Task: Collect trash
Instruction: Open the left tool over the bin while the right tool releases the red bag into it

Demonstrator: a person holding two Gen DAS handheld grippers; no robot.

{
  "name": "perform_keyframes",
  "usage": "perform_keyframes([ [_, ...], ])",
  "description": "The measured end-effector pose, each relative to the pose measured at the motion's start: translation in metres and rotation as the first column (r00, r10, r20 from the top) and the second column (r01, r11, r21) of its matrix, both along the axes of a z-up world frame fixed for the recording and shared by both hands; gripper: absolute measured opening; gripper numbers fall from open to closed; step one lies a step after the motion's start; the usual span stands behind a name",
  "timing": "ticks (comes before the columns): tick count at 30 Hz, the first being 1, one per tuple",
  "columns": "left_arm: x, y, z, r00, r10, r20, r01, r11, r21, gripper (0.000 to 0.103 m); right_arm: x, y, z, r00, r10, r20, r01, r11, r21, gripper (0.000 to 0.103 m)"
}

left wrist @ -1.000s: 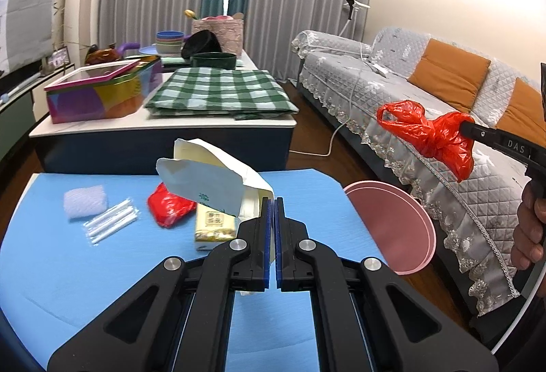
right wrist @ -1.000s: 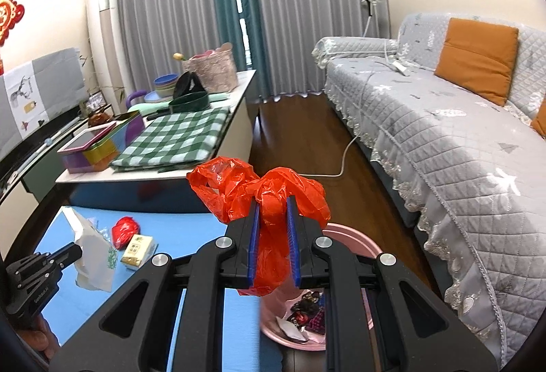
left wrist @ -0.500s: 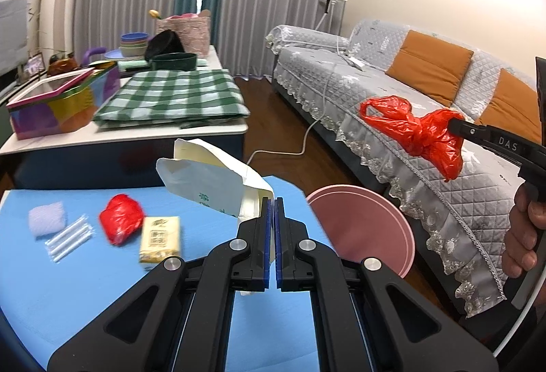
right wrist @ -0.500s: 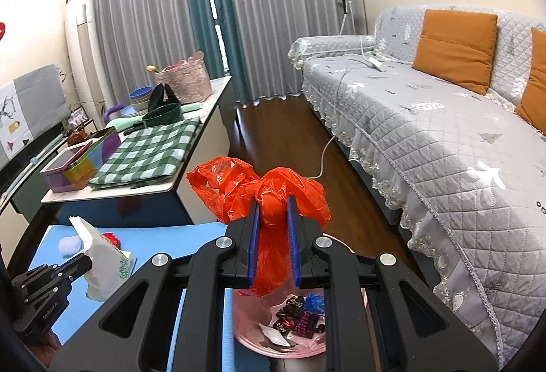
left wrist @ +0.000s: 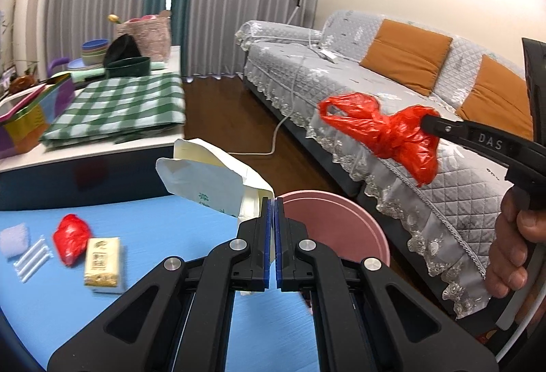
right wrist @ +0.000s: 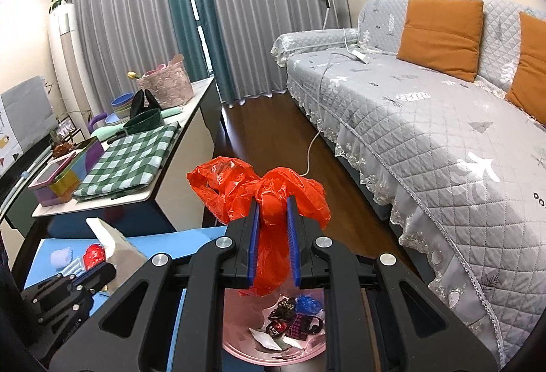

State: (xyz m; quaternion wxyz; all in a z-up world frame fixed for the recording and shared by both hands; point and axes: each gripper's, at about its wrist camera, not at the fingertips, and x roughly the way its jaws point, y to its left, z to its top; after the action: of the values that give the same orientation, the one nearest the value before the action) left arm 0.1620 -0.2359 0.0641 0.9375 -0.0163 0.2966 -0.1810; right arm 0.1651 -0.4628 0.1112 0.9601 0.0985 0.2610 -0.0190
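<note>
My left gripper is shut on a cream paper bag and holds it over the right edge of the blue table, beside the pink bin. My right gripper is shut on a crumpled red plastic bag and holds it above the pink bin, which holds several wrappers. The red bag also shows in the left wrist view. On the blue table lie a red wad, a yellow tissue pack, clear straws and a white puff.
A grey sofa with orange cushions runs along the right. A white side table behind the blue one carries a green checked cloth, a colourful box and bowls. A white cable trails on the wooden floor.
Both grippers have moved right toward the pink bin, each keeping its load. The table items have slid left in the left wrist view, and the bin's inside shows more under the right gripper.
</note>
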Motion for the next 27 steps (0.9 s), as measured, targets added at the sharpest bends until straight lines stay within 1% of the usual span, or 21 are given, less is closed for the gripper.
perform_keyframes([
  [8,0.010,-0.035,-0.010,0.997,-0.072,-0.011,0.072,0.997,-0.015,0.002,0.005,-0.013,-0.006,1.000,-0.026,-0.015,0.027,1.000,0.013,0.015],
  [12,0.016,-0.047,-0.018,0.995,-0.096,-0.029,0.095,0.995,-0.030,0.002,0.006,-0.019,-0.011,0.999,-0.036,-0.026,0.036,0.999,0.016,0.015],
  [20,0.027,-0.070,-0.028,0.990,-0.137,-0.044,0.135,0.990,-0.031,0.002,0.011,-0.027,-0.019,0.998,-0.040,-0.045,0.041,0.999,0.024,0.015],
  [23,0.034,-0.078,-0.032,0.984,-0.164,-0.062,0.163,0.986,-0.026,0.003,0.014,-0.026,-0.022,0.998,-0.023,-0.054,0.025,0.999,0.034,0.021],
  [24,0.037,-0.080,-0.035,0.983,-0.168,-0.078,0.167,0.986,-0.020,0.006,0.016,-0.026,-0.023,0.998,-0.013,-0.063,0.016,0.999,0.043,0.029],
  [25,0.039,-0.079,-0.038,0.983,-0.163,-0.088,0.162,0.987,-0.017,0.012,0.018,-0.025,-0.025,0.997,-0.010,-0.071,0.013,0.999,0.050,0.035],
  [26,0.040,-0.077,-0.040,0.984,-0.155,-0.091,0.154,0.988,-0.018,0.015,0.018,-0.025,-0.026,0.997,-0.013,-0.072,0.017,0.999,0.052,0.041],
  [27,0.039,-0.075,-0.041,0.984,-0.150,-0.093,0.149,0.989,-0.020,0.016,0.019,-0.025,-0.026,0.997,-0.020,-0.073,0.024,0.999,0.048,0.041],
])
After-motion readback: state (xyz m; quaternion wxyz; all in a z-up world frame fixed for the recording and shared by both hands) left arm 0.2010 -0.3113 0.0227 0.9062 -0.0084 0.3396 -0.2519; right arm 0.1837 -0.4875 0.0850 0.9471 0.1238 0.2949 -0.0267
